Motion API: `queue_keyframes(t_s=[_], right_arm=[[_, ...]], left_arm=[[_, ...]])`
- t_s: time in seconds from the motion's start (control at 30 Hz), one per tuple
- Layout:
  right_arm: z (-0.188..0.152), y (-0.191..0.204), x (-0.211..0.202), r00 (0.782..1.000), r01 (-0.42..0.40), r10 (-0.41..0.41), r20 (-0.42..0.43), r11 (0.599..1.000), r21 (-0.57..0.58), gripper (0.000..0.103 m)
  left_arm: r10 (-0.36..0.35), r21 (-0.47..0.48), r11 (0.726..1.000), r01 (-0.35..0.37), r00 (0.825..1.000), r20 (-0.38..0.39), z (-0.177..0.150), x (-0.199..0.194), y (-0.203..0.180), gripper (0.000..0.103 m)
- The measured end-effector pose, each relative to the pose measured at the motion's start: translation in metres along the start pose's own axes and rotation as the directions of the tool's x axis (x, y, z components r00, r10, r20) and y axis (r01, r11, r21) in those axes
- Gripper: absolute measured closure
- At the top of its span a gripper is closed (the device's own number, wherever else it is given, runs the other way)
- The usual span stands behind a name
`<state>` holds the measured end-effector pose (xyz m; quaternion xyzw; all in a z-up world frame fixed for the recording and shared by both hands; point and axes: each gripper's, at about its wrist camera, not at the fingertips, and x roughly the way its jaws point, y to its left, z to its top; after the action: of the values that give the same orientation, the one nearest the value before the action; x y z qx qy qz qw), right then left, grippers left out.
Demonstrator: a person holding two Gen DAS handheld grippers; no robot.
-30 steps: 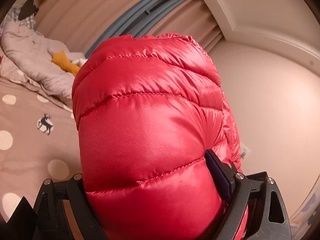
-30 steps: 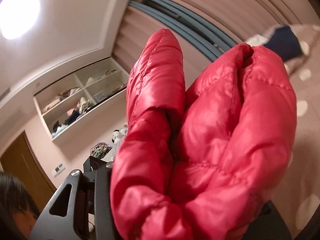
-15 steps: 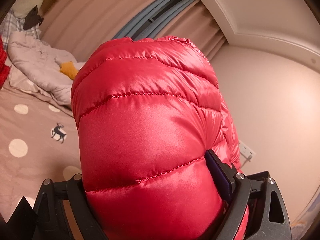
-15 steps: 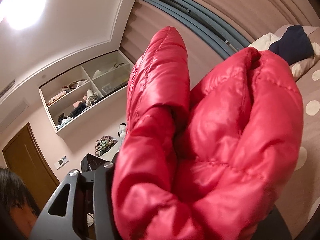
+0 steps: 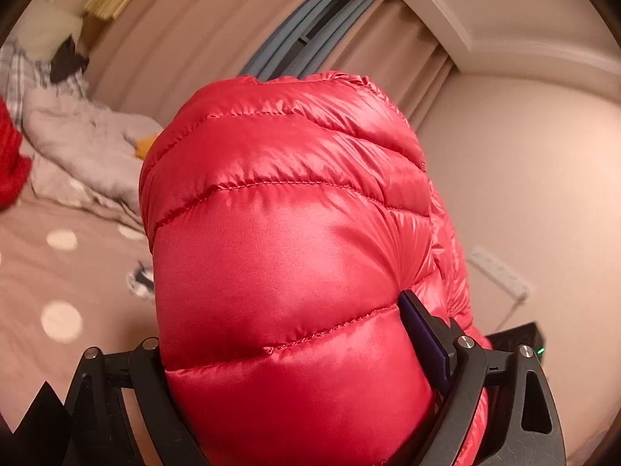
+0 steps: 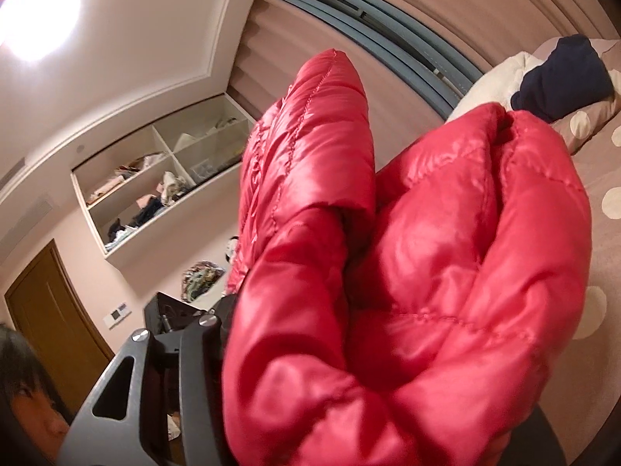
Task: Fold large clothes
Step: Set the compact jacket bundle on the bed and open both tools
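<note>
With the right gripper (image 6: 388,369) easing open around bunched red down jacket (image 6: 446,252) – left gripper (image 5: 295,369) clamped on it – the slippery fold may spill loose

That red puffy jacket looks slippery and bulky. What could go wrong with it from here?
1. The right tool is opening with the bunched red jacket between its fingers, so that side could drop onto the dotted bedspread unevenly.
2. The left tool clamps a thick, shiny fold; smooth fabric may slide out.
3. Jacket fills both views, so lining up the edges is hard.
</note>
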<state>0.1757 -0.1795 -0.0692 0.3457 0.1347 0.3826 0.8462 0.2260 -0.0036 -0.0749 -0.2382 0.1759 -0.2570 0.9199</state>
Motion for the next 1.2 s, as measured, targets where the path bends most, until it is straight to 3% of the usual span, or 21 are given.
queue_keyframes(t_s=[0.1,0.17,0.2,0.23,0.27,0.3,0.37,0.43,0.47,0.5,0.57,0.63,0.67,0.77,0.87,0.97,1.03,1.1,1.2], right_arm=[[0.0,-0.031,0.036,0.987,0.144,-0.147,-0.061,0.988,-0.049,0.044],[-0.008,-0.068,0.069,0.943,0.301,-0.304,-0.136,0.953,-0.048,0.036],[-0.019,-0.097,0.09,0.886,0.412,-0.411,-0.216,0.91,-0.043,0.035],[-0.029,-0.116,0.104,0.834,0.484,-0.477,-0.277,0.874,-0.048,0.035],[-0.043,-0.136,0.118,0.771,0.547,-0.536,-0.345,0.834,-0.073,0.036],[-0.059,-0.154,0.13,0.712,0.59,-0.579,-0.397,0.8,-0.108,0.028],[-0.076,-0.165,0.131,0.716,0.603,-0.603,-0.352,0.788,-0.123,0.016],[-0.077,-0.162,0.126,0.719,0.623,-0.613,-0.328,0.777,-0.089,0.014],[-0.076,-0.161,0.125,0.709,0.635,-0.621,-0.334,0.768,-0.079,0.011],[-0.073,-0.158,0.124,0.688,0.655,-0.636,-0.349,0.751,-0.078,0.009],[-0.065,-0.145,0.123,0.631,0.7,-0.684,-0.366,0.705,-0.113,0.007],[-0.055,-0.117,0.113,0.597,0.72,-0.737,-0.316,0.667,-0.194,0.007],[-0.05,-0.1,0.105,0.589,0.727,-0.76,-0.274,0.647,-0.232,0.006],[-0.036,-0.056,0.081,0.585,0.73,-0.788,-0.19,0.614,-0.3,0.005],[-0.022,0.001,0.049,0.64,0.687,-0.758,-0.122,0.637,-0.349,0.002],[-0.018,0.06,0.017,0.69,0.648,-0.723,-0.033,0.638,-0.417,0.0],[-0.018,0.09,-0.004,0.7,0.647,-0.713,0.028,0.617,-0.448,0.0],[-0.018,0.111,-0.022,0.699,0.657,-0.711,0.077,0.595,-0.463,0.0],[-0.02,0.137,-0.044,0.72,0.645,-0.685,0.11,0.603,-0.469,0.0]], left_arm=[[0.072,-0.045,0.996,-0.073,0.997,-0.041,-0.013,0.041,0.045,0.01],[0.163,-0.162,0.969,-0.189,0.974,-0.16,-0.037,0.08,0.093,0.01],[0.24,-0.223,0.925,-0.307,0.929,-0.282,-0.06,0.105,0.126,0.01],[0.311,-0.227,0.886,-0.404,0.882,-0.353,-0.077,0.118,0.146,0.004],[0.327,-0.236,0.876,-0.42,0.878,-0.35,-0.091,0.123,0.163,0.0],[0.266,-0.272,0.891,-0.363,0.904,-0.334,-0.097,0.122,0.171,0.0],[0.229,-0.3,0.888,-0.348,0.901,-0.367,-0.098,0.121,0.177,0.0],[0.308,-0.22,0.888,-0.405,0.876,-0.37,-0.092,0.116,0.162,0.0],[0.355,-0.171,0.884,-0.434,0.864,-0.357,-0.09,0.113,0.152,0.0],[0.41,-0.113,0.875,-0.471,0.844,-0.346,-0.089,0.11,0.14,0.0],[0.516,-0.029,0.829,-0.558,0.784,-0.345,-0.086,0.103,0.116,0.0],[0.588,-0.009,0.781,-0.624,0.741,-0.325,-0.082,0.09,0.096,0.0],[0.607,-0.002,0.771,-0.637,0.736,-0.299,-0.08,0.081,0.085,0.0],[0.634,0.02,0.766,-0.642,0.751,-0.186,-0.073,0.043,0.042,0.0],[0.641,0.009,0.766,-0.642,0.765,-0.064,-0.06,-0.005,0.0,0.0],[0.615,0.02,0.788,-0.615,0.788,0.013,-0.041,-0.058,-0.036,0.0],[0.607,0.044,0.793,-0.608,0.794,0.036,-0.032,-0.072,-0.049,0.0],[0.606,0.084,0.789,-0.609,0.793,0.063,-0.03,-0.086,-0.062,0.0],[0.632,0.095,0.762,-0.64,0.768,0.102,-0.03,-0.1,-0.076,0.0]])
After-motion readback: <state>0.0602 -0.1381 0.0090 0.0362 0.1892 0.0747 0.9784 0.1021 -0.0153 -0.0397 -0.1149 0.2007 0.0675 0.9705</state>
